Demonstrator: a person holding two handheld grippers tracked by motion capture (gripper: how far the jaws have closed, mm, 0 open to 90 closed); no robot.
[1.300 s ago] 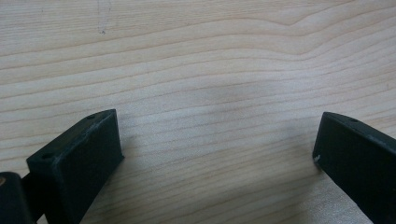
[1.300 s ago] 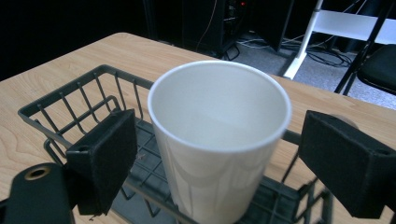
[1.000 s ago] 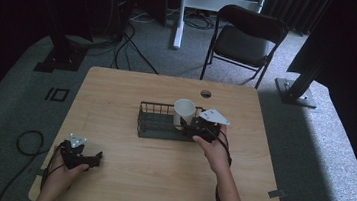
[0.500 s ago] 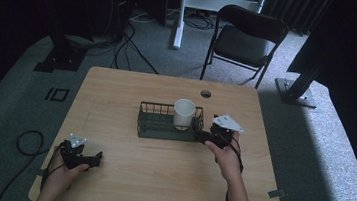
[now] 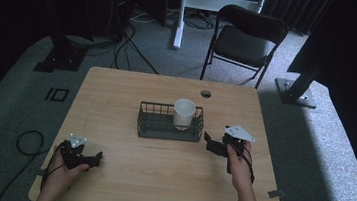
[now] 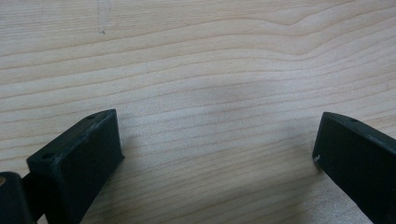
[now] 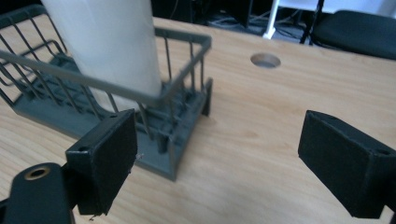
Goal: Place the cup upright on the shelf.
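The cup [image 5: 183, 114], standing in the basket [image 5: 147, 125] mid-frame, seems light and easily crushed, best taken at the rim; both hand-held grippers [image 5: 213, 143] are held open and empty

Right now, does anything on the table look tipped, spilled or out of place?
Nothing stands out. The cup stands upright inside the basket, at its right end. Both grippers, left and right, are open over bare table.

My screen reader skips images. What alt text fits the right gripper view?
A white cup stands upright in a dark wire basket on a wooden table. The right gripper, jaws wide open and holding nothing, sits just outside the basket's corner.
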